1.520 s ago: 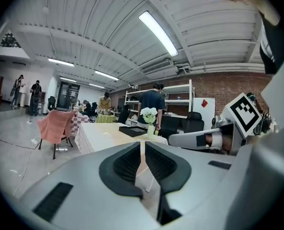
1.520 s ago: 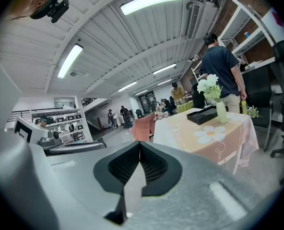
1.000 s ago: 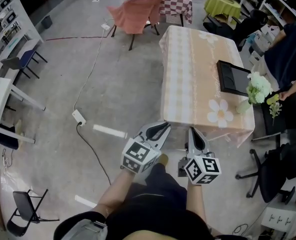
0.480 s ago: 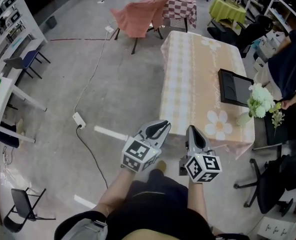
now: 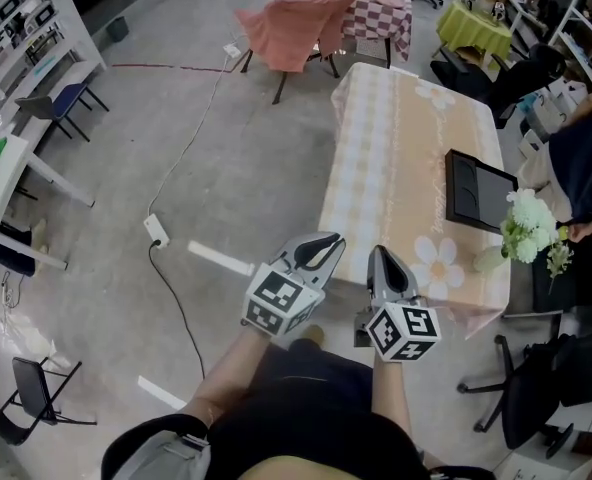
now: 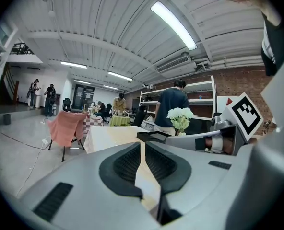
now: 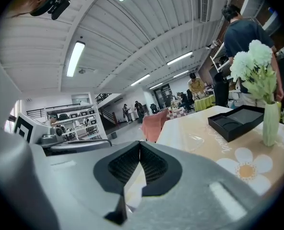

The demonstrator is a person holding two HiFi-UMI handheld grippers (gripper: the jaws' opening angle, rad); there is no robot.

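Tabletop (image 5: 386, 138) is faced from its near edge, black tray (image 5: 476, 193) at right edge, flower vase (image 5: 524, 236) at near right corner, both likely out of reach, so left hand-held gripper (image 5: 328, 241) and right hand-held gripper (image 5: 380, 255) are held pressed together, empty.

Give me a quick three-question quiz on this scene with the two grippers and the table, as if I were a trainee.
1. True or false: the left gripper holds the vase of white flowers.
2. What lies on the table next to that vase? A) a black tray B) a red bowl C) a stack of books
3. Fill in: the right gripper has its jaws ____ (apart or together), with nothing between them.
Key: 1 false; 2 A; 3 together.
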